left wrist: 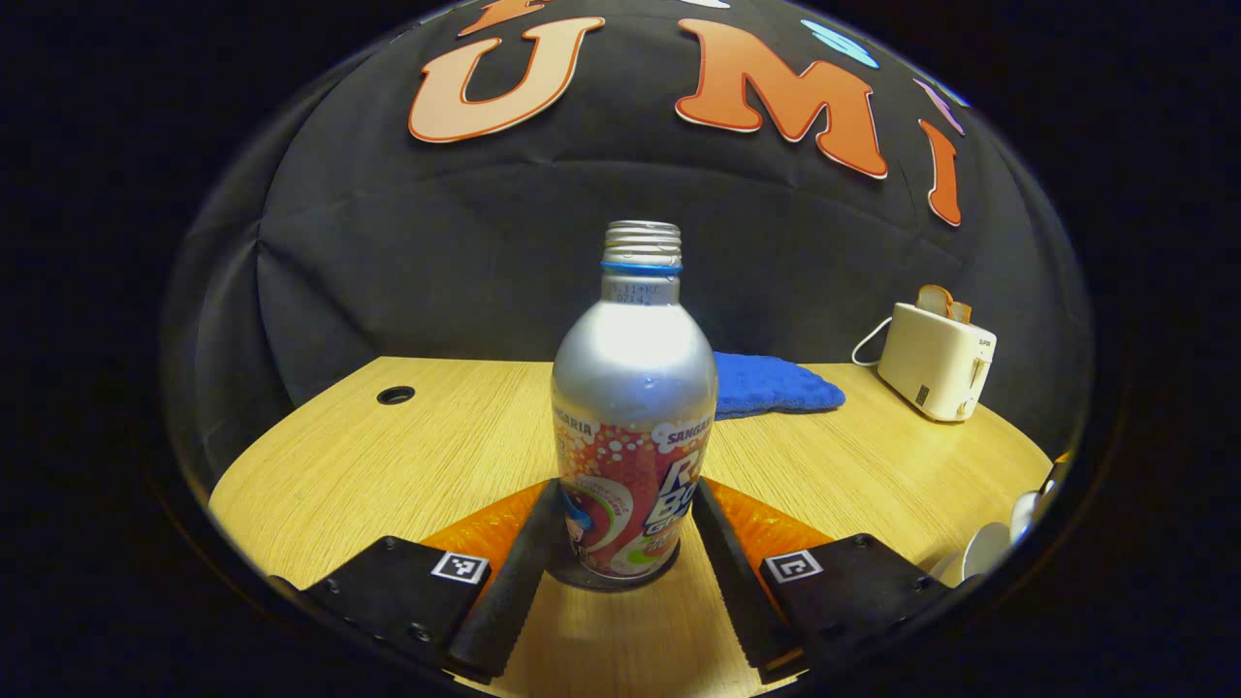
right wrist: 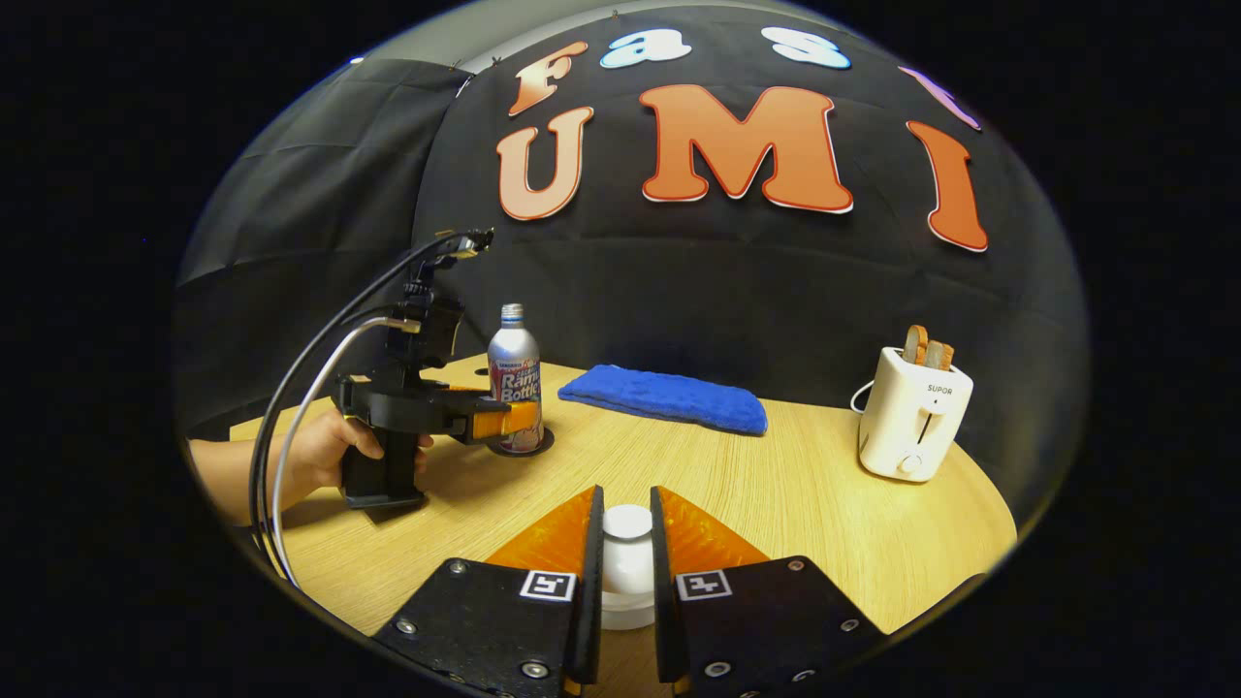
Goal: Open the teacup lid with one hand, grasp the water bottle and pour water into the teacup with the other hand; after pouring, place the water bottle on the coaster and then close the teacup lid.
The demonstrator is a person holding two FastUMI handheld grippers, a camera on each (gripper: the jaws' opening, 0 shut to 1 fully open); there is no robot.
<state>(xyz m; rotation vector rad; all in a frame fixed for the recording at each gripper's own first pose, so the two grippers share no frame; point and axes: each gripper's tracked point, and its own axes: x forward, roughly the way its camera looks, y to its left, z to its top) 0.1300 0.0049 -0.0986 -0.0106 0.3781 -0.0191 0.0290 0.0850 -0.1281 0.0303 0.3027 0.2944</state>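
The water bottle [left wrist: 630, 388], silver with a printed label and no cap, stands upright on a dark round coaster [left wrist: 606, 585]. My left gripper [left wrist: 627, 485] has a finger against each side of its lower body. From the right gripper view, that bottle [right wrist: 514, 373] and the left gripper [right wrist: 514, 417] sit at the far left, held by a hand [right wrist: 310, 456]. My right gripper [right wrist: 626, 492] is shut on the white knob of the teacup lid [right wrist: 627, 528]. More white ware shows below the knob; the fingers hide how the lid sits on the cup. White teacup ware [left wrist: 979, 548] peeks in low at the right of the left gripper view.
A wooden table [left wrist: 388, 465] carries a folded blue cloth [right wrist: 664, 397] at the back and a white toaster [right wrist: 911, 417] with bread at the right. A cable hole [left wrist: 396, 395] lies at the back left. Cables loop from the left gripper.
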